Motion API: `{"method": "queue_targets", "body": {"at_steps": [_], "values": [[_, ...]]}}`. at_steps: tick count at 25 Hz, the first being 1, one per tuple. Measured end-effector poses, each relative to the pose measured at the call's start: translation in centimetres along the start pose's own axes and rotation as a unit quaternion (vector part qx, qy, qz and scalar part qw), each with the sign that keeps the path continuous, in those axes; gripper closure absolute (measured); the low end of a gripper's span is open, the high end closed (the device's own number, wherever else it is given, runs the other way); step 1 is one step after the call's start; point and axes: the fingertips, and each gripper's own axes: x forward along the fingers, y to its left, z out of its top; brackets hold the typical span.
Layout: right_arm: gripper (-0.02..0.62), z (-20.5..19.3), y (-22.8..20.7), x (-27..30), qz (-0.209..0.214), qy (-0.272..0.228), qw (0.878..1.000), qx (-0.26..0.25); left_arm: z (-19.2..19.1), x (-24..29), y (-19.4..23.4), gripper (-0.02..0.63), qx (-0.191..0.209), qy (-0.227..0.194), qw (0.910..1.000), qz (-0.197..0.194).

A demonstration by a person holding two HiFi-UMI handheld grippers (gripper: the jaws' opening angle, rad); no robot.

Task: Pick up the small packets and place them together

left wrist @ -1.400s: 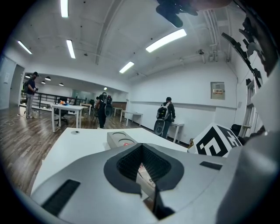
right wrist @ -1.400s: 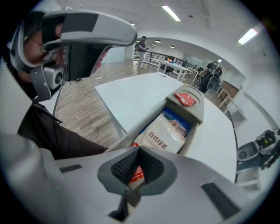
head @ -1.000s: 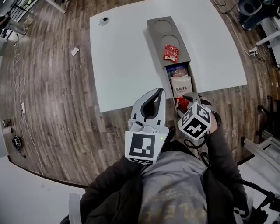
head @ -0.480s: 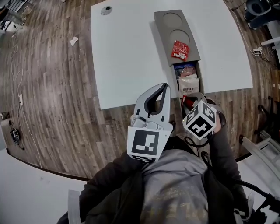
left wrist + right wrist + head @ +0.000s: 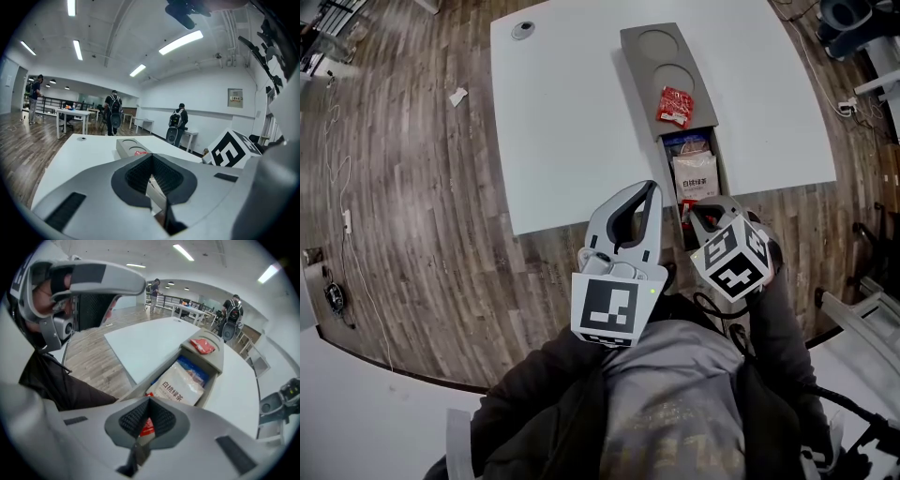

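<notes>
The counter [image 5: 562, 122] is flat, white and smooth, and it stands on a brown wooden floor [image 5: 412, 216]. A long grey box [image 5: 639, 75] lies on the right part of the counter. It runs from near the far edge down to the near edge. The far half of the box has a flat lid with two round dips in it. A crinkly red packet [image 5: 674, 105] lies on the lid, just past the dips. The near half of the box is an open trough. A shiny blue packet [image 5: 687, 145] lies in the trough, partly under a white packet [image 5: 695, 175]. The white packet is puffy like a little pillow, and its dark Chinese writing looks like 白桃绿茶. The right tongs [image 5: 149, 403] point steeply down at the open end of the box, right at the near edge of the counter. They have just been closing. Now their dark ribbed pads pinch a small red packet [image 5: 146, 427], which sticks out between them. The left tongs [image 5: 648, 190] are grey plastic and squeezed together with nothing in them. They hang just off the near edge of the counter, left of the box. Each pair of tongs has a cube with black and white square marks.
</notes>
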Motion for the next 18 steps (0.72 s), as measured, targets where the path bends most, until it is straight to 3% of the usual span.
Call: {"method": "queue_targets", "body": {"at_steps": [4,7,9,11,18], "values": [[0.592,0.4,-0.2,-0.9,-0.008,-0.01,1.0,-0.005,0.5,-0.3,-0.6,0.604,0.007,-0.009,0.9999,-0.002],[0.589,-0.6,0.3,-0.5,-0.009,0.013,0.999,-0.041,0.7,-0.6,-0.8,0.604,0.009,-0.012,0.9999,-0.001],[0.443,-1.2,0.9,0.0,0.003,0.035,0.997,-0.067,0.8,-0.8,-0.7,0.604,0.008,-0.011,0.9999,0.002],[0.379,-1.5,1.5,0.6,0.028,0.05,0.995,-0.077,0.9,-0.9,-0.3,0.604,0.003,-0.009,0.9999,0.005],[0.388,-2.5,0.6,2.7,0.024,0.091,0.993,-0.066,0.4,-0.9,1.4,0.604,-0.011,-0.004,0.9999,0.013]]}}
